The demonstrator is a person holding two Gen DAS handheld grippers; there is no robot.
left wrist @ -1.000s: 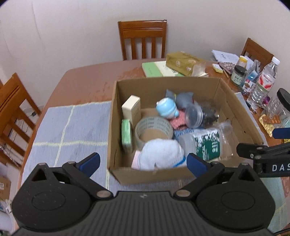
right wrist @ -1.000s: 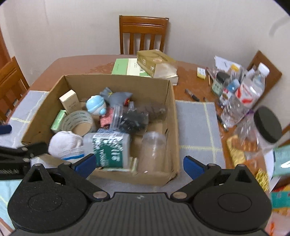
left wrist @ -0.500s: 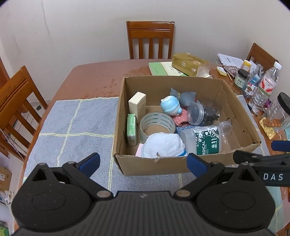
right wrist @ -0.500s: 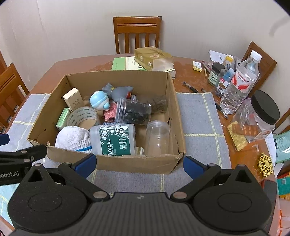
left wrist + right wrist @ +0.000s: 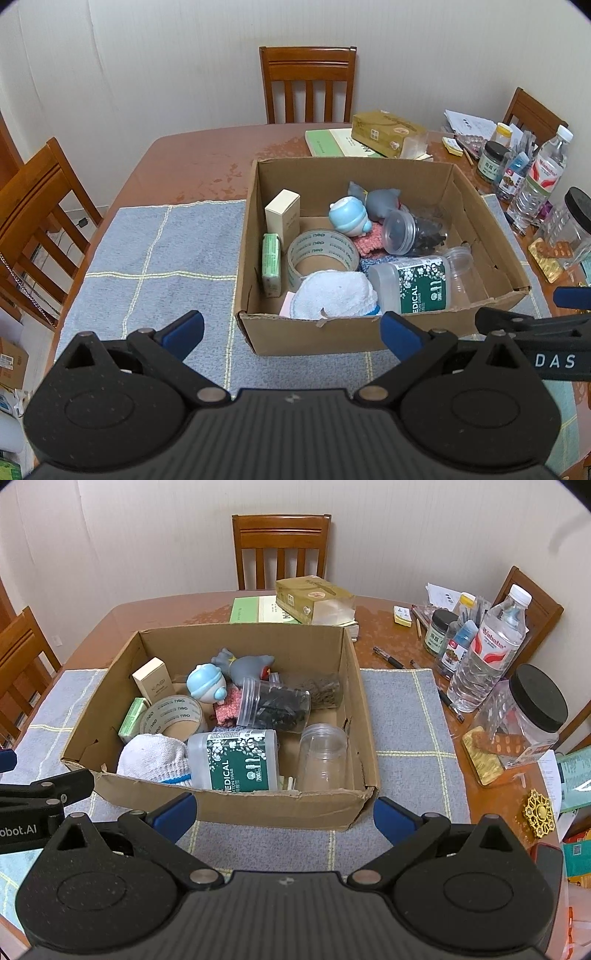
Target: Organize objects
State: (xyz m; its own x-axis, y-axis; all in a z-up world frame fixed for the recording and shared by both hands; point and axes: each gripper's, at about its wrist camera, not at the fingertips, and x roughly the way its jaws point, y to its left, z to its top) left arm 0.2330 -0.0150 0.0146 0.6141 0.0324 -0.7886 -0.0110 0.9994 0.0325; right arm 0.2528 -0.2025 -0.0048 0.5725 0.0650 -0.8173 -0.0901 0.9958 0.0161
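We hold both grippers back from the cardboard box [image 5: 221, 805], just short of its near wall. The left gripper [image 5: 291, 328] has its jaws spread wide with nothing between them, and the right gripper [image 5: 282, 808] stands the same, wide and empty. We judge they are kept high and apart so that each camera can look down into the whole box.

Ahead of the right gripper the box sits on the grey mat [image 5: 402, 716], which keeps it from sliding on the bench [image 5: 373, 627]. Inside, close to the grippers, lie the white cloth [image 5: 151, 755], the swab bottle [image 5: 236, 760] on its side and an empty clear jar [image 5: 323, 755]. Beyond them lie the tape roll [image 5: 173, 714], a jar of dark bits [image 5: 275, 709], a blue toy [image 5: 207, 683], a grey toy [image 5: 243, 664] and a small cream carton [image 5: 153, 679].

The things lie jumbled together in the box. This would fit things gathered in already, or a heap waiting to be sorted out; we cannot tell which.
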